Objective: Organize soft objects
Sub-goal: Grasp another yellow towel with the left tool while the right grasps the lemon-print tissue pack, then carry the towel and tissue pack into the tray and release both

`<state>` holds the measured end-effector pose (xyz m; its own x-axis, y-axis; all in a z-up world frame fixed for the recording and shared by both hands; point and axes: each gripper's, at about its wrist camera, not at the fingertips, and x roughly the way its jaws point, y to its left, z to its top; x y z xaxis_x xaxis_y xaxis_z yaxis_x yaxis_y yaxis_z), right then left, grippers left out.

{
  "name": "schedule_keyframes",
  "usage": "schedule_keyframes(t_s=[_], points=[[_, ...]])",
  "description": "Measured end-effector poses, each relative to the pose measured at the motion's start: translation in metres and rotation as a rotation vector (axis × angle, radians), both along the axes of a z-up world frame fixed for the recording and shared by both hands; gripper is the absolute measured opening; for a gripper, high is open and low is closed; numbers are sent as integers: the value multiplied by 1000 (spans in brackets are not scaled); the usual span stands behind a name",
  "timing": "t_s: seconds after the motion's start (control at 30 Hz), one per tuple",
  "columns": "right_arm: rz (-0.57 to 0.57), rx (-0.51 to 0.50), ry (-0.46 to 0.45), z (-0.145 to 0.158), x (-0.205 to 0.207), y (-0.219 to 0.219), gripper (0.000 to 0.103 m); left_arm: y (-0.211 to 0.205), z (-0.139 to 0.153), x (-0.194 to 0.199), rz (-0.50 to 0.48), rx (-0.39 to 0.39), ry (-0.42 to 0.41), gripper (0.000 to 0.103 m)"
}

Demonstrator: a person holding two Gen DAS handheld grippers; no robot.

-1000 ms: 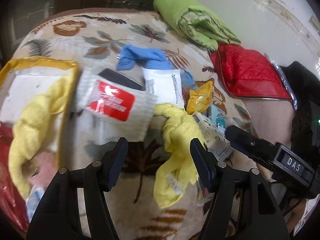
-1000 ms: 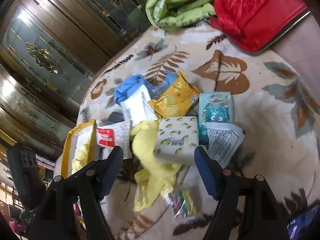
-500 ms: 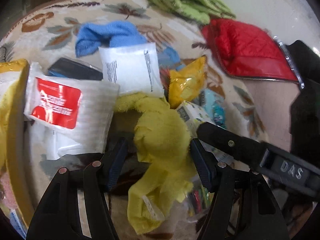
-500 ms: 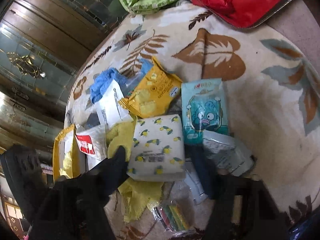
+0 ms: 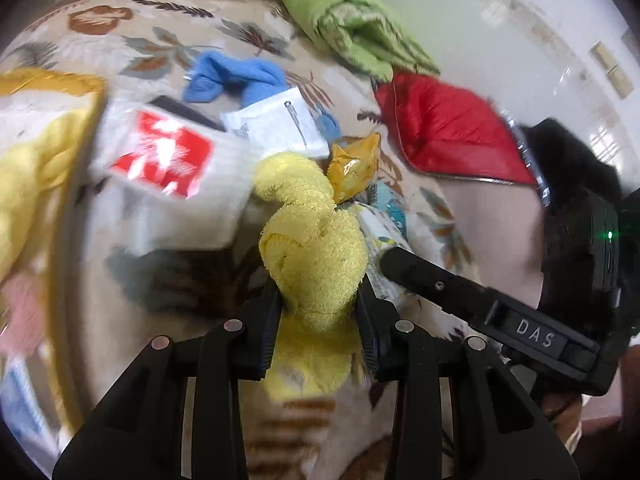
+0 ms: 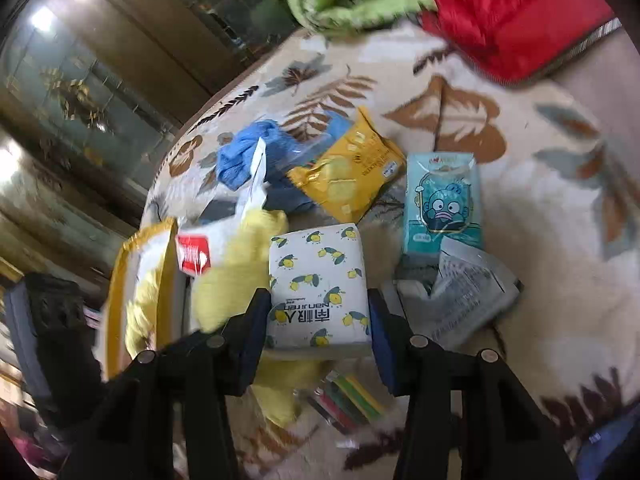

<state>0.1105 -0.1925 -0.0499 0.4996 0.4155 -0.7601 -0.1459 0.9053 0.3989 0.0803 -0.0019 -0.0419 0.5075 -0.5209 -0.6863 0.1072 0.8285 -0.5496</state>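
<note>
With the left gripper (image 5: 320, 312), jaws just closing, clenched on the fluffy yellow towel (image 5: 316, 248) and the right gripper (image 6: 320, 320) clamping the lemon-printed tissue pack (image 6: 318, 288) just right of it, lift each straight up, clear of neighbouring packets.

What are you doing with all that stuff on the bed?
A person is sorting soft things on a leaf-patterned blanket, with a hand-held gripper in each hand. The left hand-held gripper has just been closing and now pinches a yellow towel. The right hand-held gripper has been closing around a white tissue pack with lemons, its pads at the pack's sides. Other packets, a blue cloth and a yellow-edged bag lie around them.
</note>
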Motion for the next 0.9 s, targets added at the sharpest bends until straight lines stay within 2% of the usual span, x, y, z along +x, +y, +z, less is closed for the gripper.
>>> schedule_keyframes(t_s=[0.13,0.2,0.33,0.57,0.77,0.9], points=[[42,-64,-70,18,-24,21,47,19,15,-26,-9,-74,-40,35],[57,-82,-97,26,-33,31,47,24,24,-36,-9,-67,-60,35],[70,-50,-124,37,-43,42,47,43,41,-58,14,-77,-107,35],[96,53,-184,55,-57,62,47,101,68,-83,137,-93,-166,35],[164,77,-182,60,-58,97,47,149,83,-88,222,-62,-182,35],[253,81,-177,56,-50,141,47,189,85,-76,267,-7,-147,35]])
